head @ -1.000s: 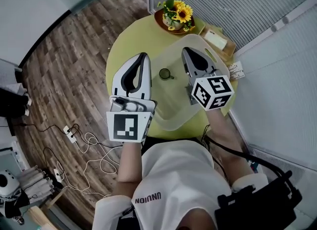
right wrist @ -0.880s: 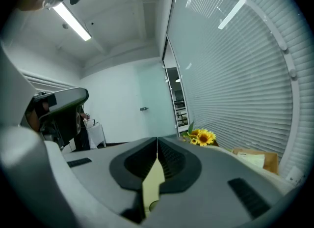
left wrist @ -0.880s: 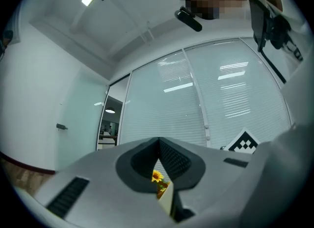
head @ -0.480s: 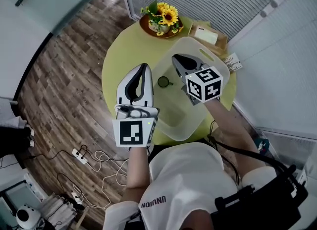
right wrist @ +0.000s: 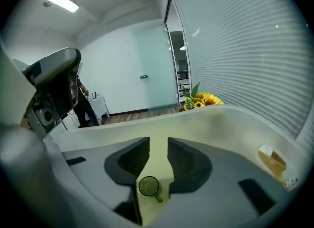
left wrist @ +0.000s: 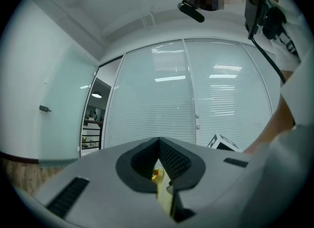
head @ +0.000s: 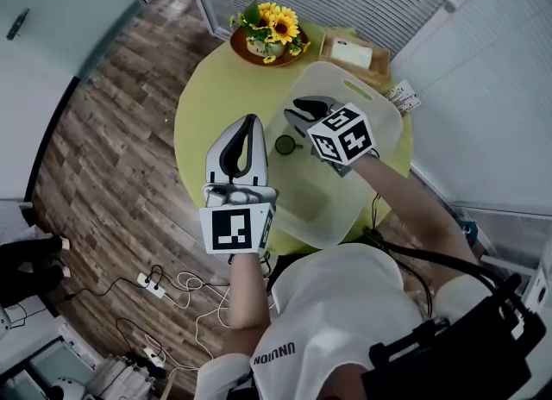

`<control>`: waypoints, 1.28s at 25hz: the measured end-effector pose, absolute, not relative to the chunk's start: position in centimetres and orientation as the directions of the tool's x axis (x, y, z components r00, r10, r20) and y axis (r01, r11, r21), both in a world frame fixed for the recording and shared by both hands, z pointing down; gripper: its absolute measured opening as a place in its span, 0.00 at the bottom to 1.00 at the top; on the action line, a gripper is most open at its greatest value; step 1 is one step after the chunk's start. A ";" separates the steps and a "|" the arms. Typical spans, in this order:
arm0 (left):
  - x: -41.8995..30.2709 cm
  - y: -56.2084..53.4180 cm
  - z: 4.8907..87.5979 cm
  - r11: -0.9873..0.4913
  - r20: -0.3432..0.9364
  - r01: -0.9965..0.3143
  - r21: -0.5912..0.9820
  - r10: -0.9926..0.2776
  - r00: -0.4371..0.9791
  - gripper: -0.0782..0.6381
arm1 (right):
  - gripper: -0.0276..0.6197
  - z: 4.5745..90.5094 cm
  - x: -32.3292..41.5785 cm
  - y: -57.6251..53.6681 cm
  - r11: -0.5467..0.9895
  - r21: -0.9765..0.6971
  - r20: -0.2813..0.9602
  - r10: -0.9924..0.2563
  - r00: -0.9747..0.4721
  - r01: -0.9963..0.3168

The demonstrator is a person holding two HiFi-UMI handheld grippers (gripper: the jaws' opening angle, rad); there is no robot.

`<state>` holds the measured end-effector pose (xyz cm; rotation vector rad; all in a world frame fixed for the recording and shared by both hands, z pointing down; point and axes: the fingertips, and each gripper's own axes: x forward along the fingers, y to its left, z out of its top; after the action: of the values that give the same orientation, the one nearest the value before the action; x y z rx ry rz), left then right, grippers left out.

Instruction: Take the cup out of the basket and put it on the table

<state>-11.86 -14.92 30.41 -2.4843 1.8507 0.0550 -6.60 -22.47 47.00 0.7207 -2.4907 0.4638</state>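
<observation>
From the head view, the small green cup (head: 285, 144) stands upright in the translucent basket (head: 321, 210) on a round yellow-green tabletop (head: 207, 118) above wood flooring. In the left gripper view, the left tool (left wrist: 158, 146) is clenched on nothing. In the right gripper view, the right tool (right wrist: 158, 146) has just been opening, with the cup untouched beyond its gap. The cup looks light, rigid and slick, so pinch it across the rim.

Walls of the basket (head: 321, 204) enclose the cup (head: 285, 144); its open top gives free access.
</observation>
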 end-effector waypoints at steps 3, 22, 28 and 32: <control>-11.9 -15.2 30.8 -0.301 -0.043 -0.954 -0.012 -0.953 0.301 0.13 | 0.24 48.2 -7.2 -22.3 0.820 -0.165 0.583 -0.367 -0.725 -0.547; -11.3 -16.4 33.2 -0.367 0.032 -0.930 -0.010 -0.930 0.367 0.13 | 0.28 54.9 -7.6 -21.3 0.872 -0.111 0.730 -0.254 -0.634 -0.477; -11.2 -16.5 33.3 -0.361 0.035 -0.932 0.027 -0.931 0.362 0.13 | 0.29 56.5 -7.6 -20.7 0.888 -0.106 0.759 -0.219 -0.614 -0.448; -11.4 -16.6 33.4 -0.364 0.047 -0.931 -0.002 -0.930 0.364 0.13 | 0.29 57.1 -7.8 -20.4 0.895 -0.096 0.770 -0.210 -0.602 -0.435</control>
<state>-11.39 -16.63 33.38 -2.6148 1.7846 -0.0625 -7.80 -20.41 57.14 0.4602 -2.2300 0.3484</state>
